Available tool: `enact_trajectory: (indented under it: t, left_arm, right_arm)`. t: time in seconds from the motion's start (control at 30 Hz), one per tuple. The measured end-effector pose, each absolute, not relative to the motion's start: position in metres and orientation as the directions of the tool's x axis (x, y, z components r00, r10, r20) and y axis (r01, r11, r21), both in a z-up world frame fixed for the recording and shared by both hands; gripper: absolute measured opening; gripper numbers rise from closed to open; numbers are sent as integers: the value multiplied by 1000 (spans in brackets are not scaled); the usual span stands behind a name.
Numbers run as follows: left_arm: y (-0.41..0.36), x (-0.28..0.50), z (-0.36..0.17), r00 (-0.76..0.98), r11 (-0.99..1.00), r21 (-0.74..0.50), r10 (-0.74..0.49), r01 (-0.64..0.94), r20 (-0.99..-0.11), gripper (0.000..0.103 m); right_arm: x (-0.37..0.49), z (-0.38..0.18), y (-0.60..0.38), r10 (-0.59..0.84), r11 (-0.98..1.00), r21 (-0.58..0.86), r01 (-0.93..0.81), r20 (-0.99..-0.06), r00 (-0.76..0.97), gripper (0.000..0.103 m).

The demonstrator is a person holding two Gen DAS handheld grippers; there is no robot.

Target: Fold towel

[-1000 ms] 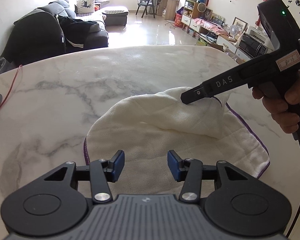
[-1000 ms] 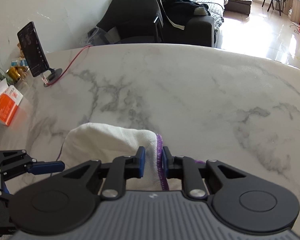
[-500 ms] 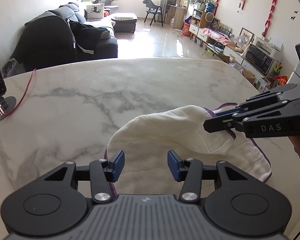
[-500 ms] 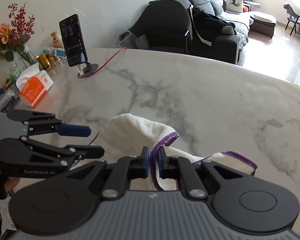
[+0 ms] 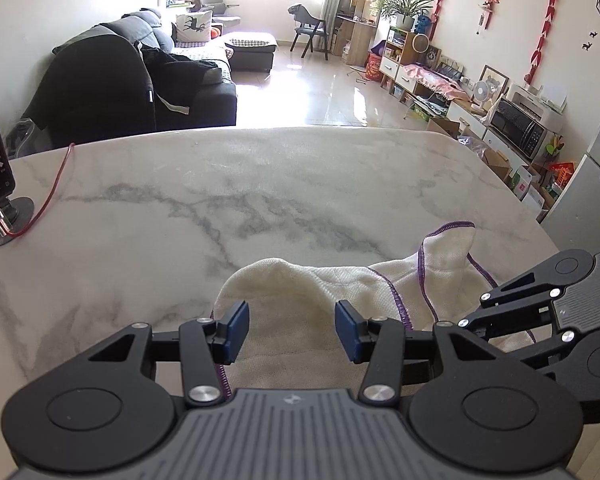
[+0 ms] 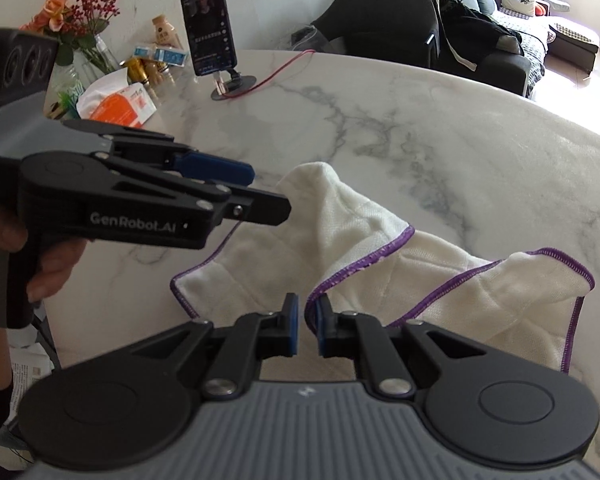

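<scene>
right tongs point(image 6: 305, 330) nearest in the right wrist view, blue pads drawn narrow w/ a purple-stitched edge of the towel point(image 6: 352, 248) pinched between them; that edge lifts off the bench point(image 6: 440, 128) and the cloth runs up into a peaked fold; rest of the towel lies rumpled on the marble, one corner flopped out to the right, another flat corner toward the left; left tongs point(image 6: 268, 190) come in from the left of that view, held by a hand point(image 6: 40, 264) — fingers spread wide, nothing between them, upper blue pad above the cloth's peak, lower black tip just beside it; cannot tell if it touches.

left wrist view: left tongs point(image 5: 292, 330) wide apart over the near part of the towel point(image 5: 296, 300), cloth showing between the pads but not gripped; right tongs' black linkage point(image 5: 540, 308) at the right edge, tips hidden behind the left tool's body; a purple-hemmed corner stands up beyond it.

farther back on the bench point(image 5: 260, 184) — a phone on a round stand point(image 6: 212, 46) w/ a red cable point(image 6: 272, 76) trailing off; past it a tissue pack point(image 6: 120, 106), small bottles and a vase of flowers point(image 6: 76, 12) by the wall; beyond the bench edge a dark sofa point(image 5: 140, 88) w/ clothes thrown over it.
</scene>
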State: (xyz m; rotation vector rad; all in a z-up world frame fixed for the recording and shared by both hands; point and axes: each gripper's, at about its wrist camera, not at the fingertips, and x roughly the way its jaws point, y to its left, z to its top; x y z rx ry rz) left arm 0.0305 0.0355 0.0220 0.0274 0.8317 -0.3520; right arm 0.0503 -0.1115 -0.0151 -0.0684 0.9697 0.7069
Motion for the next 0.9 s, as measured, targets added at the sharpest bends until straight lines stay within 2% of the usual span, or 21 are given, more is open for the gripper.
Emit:
enact_trajectory:
  t: [0.17, 0.37, 0.53, 0.9]
  left_arm:
    - [31, 32, 21, 614, 939, -115, -302, 325, -729, 49]
    - [16, 39, 9, 584, 927, -106, -312, 360, -750, 49]
    - [10, 41, -10, 560, 935, -60, -260, 350, -787, 49]
    - [20, 34, -19, 559, 939, -51, -246, 340, -792, 49]
  right_arm:
    - [45, -26, -106, 517, 767, 259, -587, -792, 326, 10]
    - [44, -25, -106, 523, 761, 271, -589, -793, 312, 16]
    - [46, -20, -115, 531, 771, 287, -569, -782, 326, 16]
    - [79, -13, -137, 524, 823, 338, -456, -761, 382, 20]
